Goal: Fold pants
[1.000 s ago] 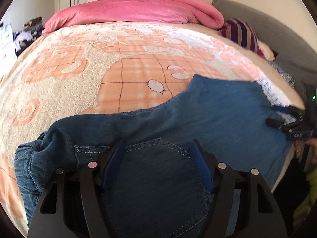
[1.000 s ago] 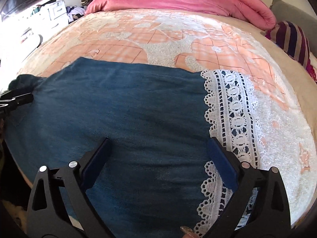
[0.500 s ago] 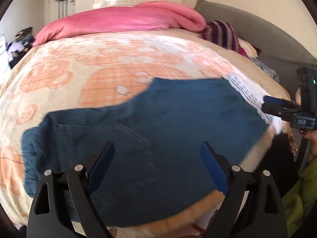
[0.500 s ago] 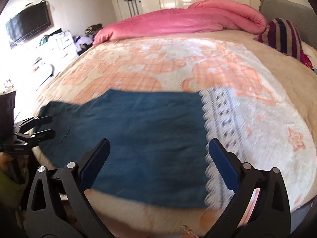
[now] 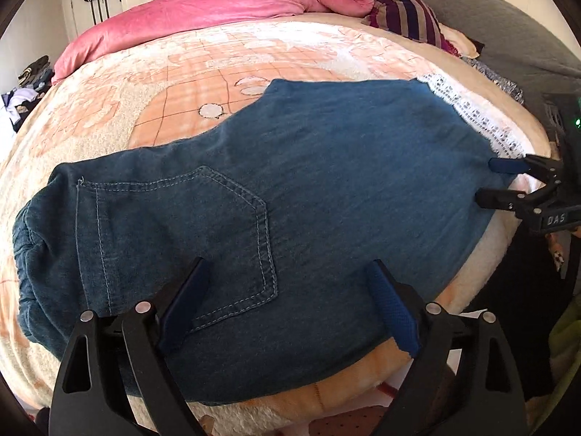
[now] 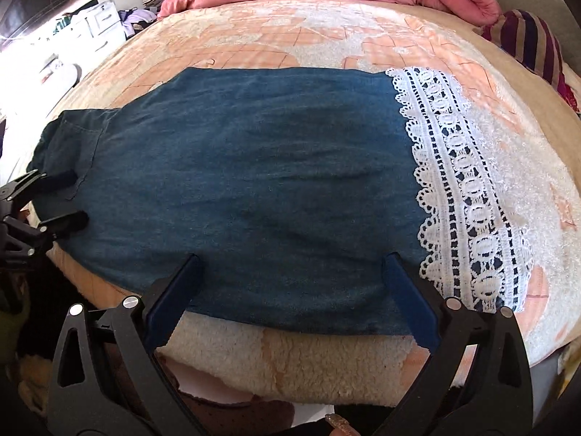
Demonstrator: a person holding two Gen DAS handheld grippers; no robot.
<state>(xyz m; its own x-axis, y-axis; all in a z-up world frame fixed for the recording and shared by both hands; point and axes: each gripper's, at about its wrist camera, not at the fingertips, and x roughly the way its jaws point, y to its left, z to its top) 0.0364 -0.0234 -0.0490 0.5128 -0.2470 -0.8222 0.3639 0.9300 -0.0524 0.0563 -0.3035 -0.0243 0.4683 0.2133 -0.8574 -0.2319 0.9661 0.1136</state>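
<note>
The denim pants (image 5: 308, 189) lie flat along the bed's (image 5: 189, 83) near edge, folded leg on leg. The left tongs (image 5: 287, 301) are spreading wide, empty; the right tongs (image 6: 290, 290) stand wide, empty. The near hem overhangs, so it could slide off; the lace cuff (image 6: 464, 181) may snag.

Both wrist views look steeply down; they share the pants (image 5: 326, 189).
</note>
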